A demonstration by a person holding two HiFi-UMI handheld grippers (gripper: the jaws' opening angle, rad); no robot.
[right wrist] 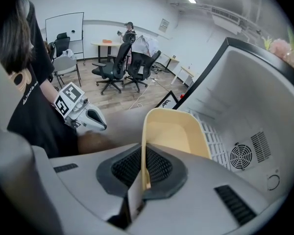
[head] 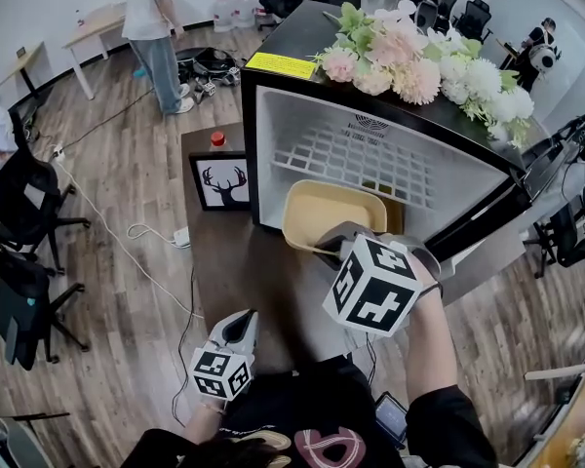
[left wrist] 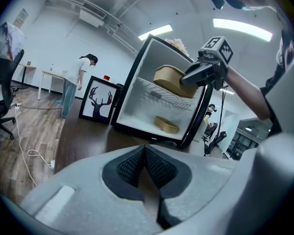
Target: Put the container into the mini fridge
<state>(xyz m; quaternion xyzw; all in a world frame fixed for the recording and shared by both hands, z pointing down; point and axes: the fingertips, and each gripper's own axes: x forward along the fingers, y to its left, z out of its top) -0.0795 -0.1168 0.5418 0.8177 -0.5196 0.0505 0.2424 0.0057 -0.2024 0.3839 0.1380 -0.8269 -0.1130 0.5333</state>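
Here the pale yellow rectangular plastic container [head: 327, 208] sits just below the centre of the head view, at the mouth of the open black mini fridge with its white lining [head: 273, 135]. The right tongs [head: 324, 248] are pinching the container's near rim, the thin wall clamped between the black ribbed pads in the right gripper view. There the container's far end reaches toward the white wire shelf [right wrist: 213, 138]; whether it rests on the shelf cannot be told. In the left gripper view it is tilted at shelf level, upper centre of the frame, and a second yellow container [left wrist: 165, 124] lies on the fridge floor below.

The left tongs [head: 242, 322] hang at the lower left of centre, above the dark brown bench [head: 234, 261], their pads pressed together on nothing. A bunch of pink and white flowers [head: 409, 57] lies on the fridge top, and a framed black deer picture [head: 222, 181] stands just left of the fridge.
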